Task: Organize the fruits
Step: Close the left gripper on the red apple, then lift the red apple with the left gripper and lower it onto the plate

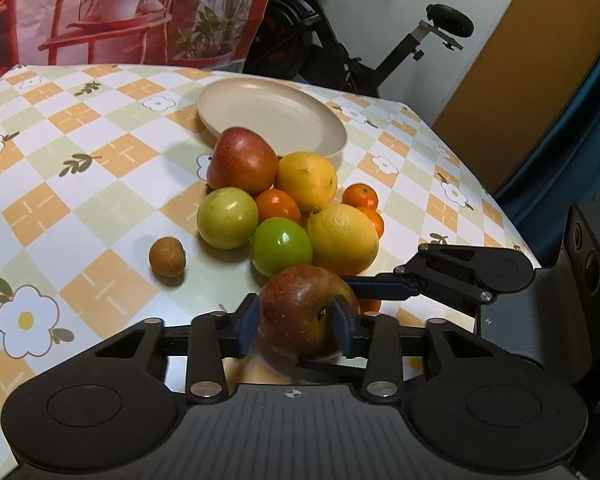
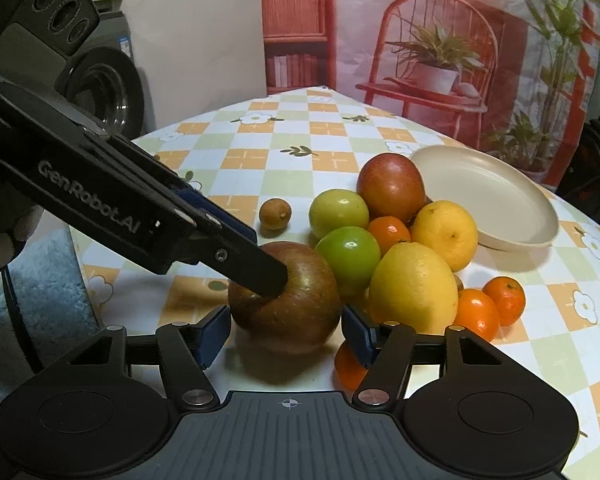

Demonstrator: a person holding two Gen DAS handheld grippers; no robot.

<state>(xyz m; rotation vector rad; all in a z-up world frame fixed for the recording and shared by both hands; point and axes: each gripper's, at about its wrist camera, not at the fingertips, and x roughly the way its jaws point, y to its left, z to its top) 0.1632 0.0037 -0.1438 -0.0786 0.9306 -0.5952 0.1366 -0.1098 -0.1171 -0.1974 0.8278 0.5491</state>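
Observation:
My left gripper (image 1: 296, 322) is shut on a red-brown apple (image 1: 306, 310) at the near end of the fruit pile; it reaches in from the left in the right wrist view (image 2: 270, 280). My right gripper (image 2: 286, 334) is open, its blue pads on either side of the same apple (image 2: 296, 304) with small gaps. Its fingers also show in the left wrist view (image 1: 384, 290). The pile holds a second red apple (image 1: 242, 162), two green fruits (image 1: 228, 218), two lemons (image 1: 342, 240) and several mandarins (image 1: 278, 206). A beige plate (image 1: 300, 96) lies empty behind the pile.
A small brown fruit (image 1: 167, 257) lies alone left of the pile. The checked tablecloth (image 1: 80, 200) covers the table, whose right edge (image 1: 500, 216) is near the fruit. An exercise bike (image 1: 340, 40) stands beyond the far edge.

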